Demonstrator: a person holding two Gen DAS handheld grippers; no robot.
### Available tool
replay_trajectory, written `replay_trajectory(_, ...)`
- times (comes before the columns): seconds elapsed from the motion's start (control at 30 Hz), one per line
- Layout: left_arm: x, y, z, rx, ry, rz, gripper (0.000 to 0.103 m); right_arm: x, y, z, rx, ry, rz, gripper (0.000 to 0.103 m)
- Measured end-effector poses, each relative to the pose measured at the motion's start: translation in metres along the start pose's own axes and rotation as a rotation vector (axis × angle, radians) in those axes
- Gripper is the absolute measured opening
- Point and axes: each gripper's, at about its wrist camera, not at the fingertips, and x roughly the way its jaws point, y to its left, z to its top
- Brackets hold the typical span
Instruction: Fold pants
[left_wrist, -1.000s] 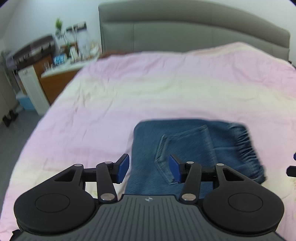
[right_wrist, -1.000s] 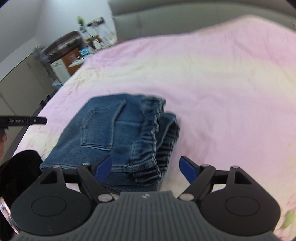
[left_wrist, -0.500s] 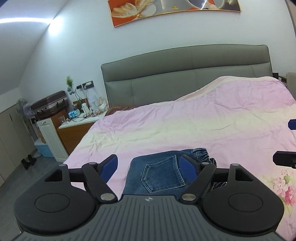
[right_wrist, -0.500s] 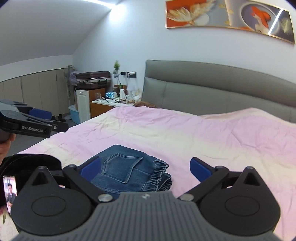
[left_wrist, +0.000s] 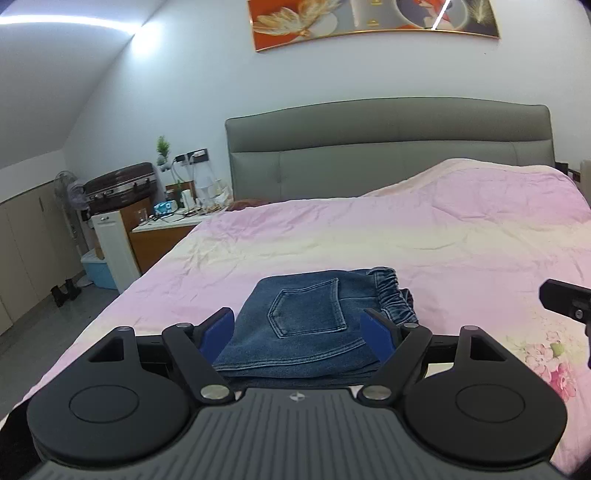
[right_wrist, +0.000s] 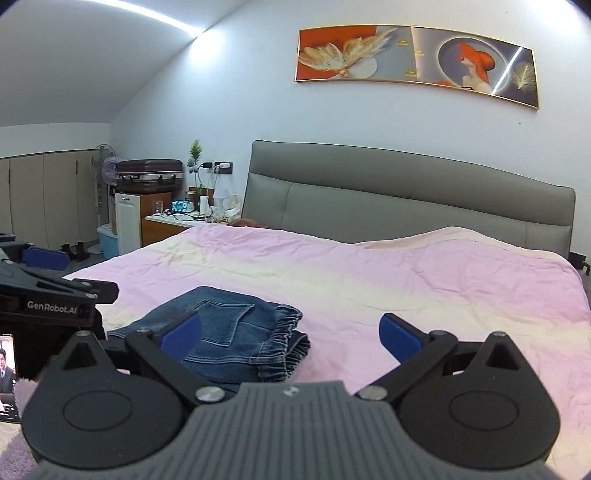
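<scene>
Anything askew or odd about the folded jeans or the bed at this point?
Nothing stands out. The jeans lie as a compact folded stack on the pink bedspread, back pocket up, elastic waistband at the right edge. The left gripper and right gripper are open, holding nothing.

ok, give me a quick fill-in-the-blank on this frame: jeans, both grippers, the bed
1. The folded jeans lie on the ____ bedspread.
2. The left hand-held gripper has its jaws ____ and holds nothing.
3. The right hand-held gripper is likewise open, and the jeans show behind its ____ finger.
4. The side of the jeans facing up shows a back ____.

Missing words: pink; open; left; pocket
</scene>
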Motion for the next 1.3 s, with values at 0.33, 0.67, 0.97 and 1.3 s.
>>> replay_trajectory(0.33, 0.014, -0.006, -0.023, -0.059, 0.127, -0.019, 0.091, 0.011, -0.008, -0.028, 0.106, 0.142, 0.019, 0.098)
replay_trajectory(0.67, 0.012, -0.018, -0.036, -0.056, 0.197, -0.043, 0.091, 0.016, -0.004, -0.039, 0.127, 0.187, 0.022, 0.098)
replay_trajectory(0.97, 0.005, -0.027, -0.03, -0.059, 0.197, -0.047, 0.091, 0.01, -0.008, -0.037, 0.138, 0.171, 0.02, 0.098)
replay_trajectory(1.3, 0.0, -0.03, -0.025, -0.051, 0.186, -0.047, 0.091, 0.004, -0.008, -0.036, 0.141, 0.154, 0.021, 0.098)
